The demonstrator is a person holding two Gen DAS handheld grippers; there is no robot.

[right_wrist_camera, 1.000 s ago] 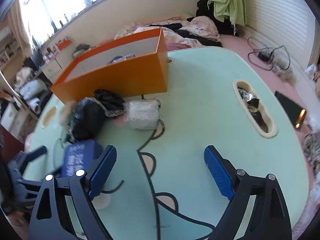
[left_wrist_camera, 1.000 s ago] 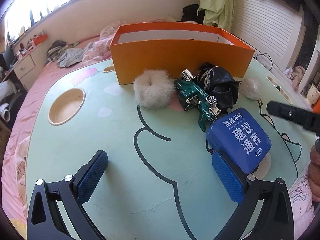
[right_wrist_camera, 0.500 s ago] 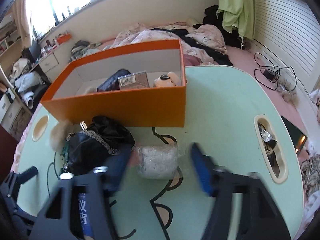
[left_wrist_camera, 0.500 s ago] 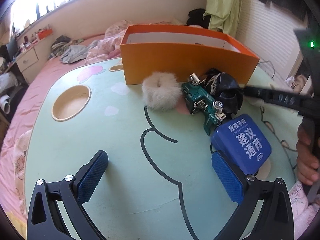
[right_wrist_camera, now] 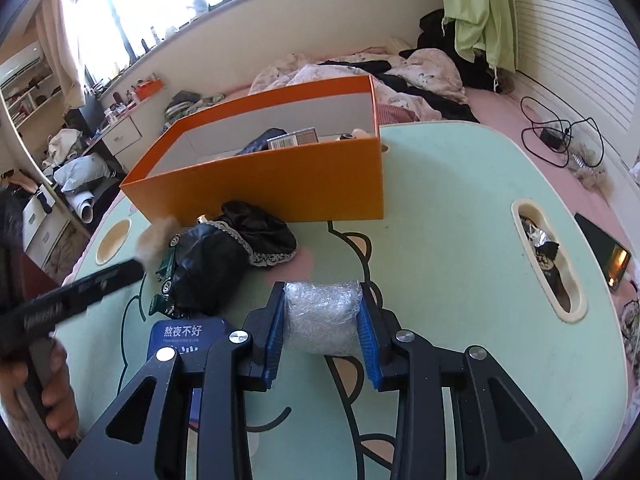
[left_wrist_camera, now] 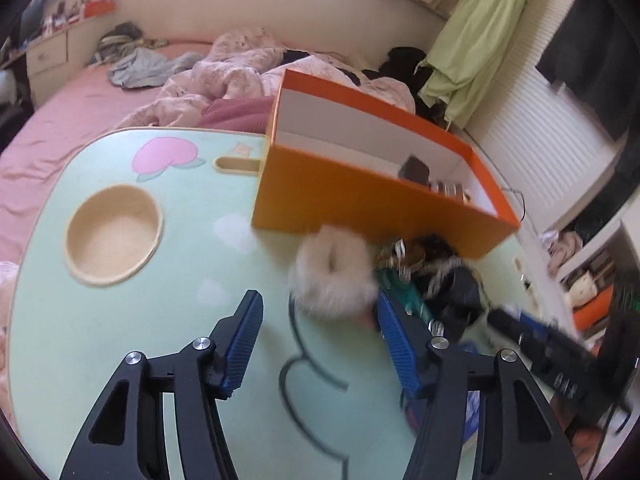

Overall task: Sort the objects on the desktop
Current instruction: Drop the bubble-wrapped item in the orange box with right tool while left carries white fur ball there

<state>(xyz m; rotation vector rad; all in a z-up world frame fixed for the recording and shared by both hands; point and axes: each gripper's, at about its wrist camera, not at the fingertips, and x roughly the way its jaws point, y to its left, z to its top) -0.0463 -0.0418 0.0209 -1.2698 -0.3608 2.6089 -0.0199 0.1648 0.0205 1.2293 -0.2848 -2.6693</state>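
The left claw [left_wrist_camera: 318, 330] is released, its jaws having just been narrowing, with the white fluffy ring [left_wrist_camera: 332, 272] lying on the green bench [left_wrist_camera: 120, 320] just ahead of the blue pads, not pressed by them. Behind the ring stands the orange box [left_wrist_camera: 360, 200]; right of it lie the green toy car [right_wrist_camera: 164, 280] and black pouch [right_wrist_camera: 212, 272]. The right claw [right_wrist_camera: 322, 320] is clenched on the plastic-wrapped bundle [right_wrist_camera: 322, 316], which rests on the bench in front of the box.
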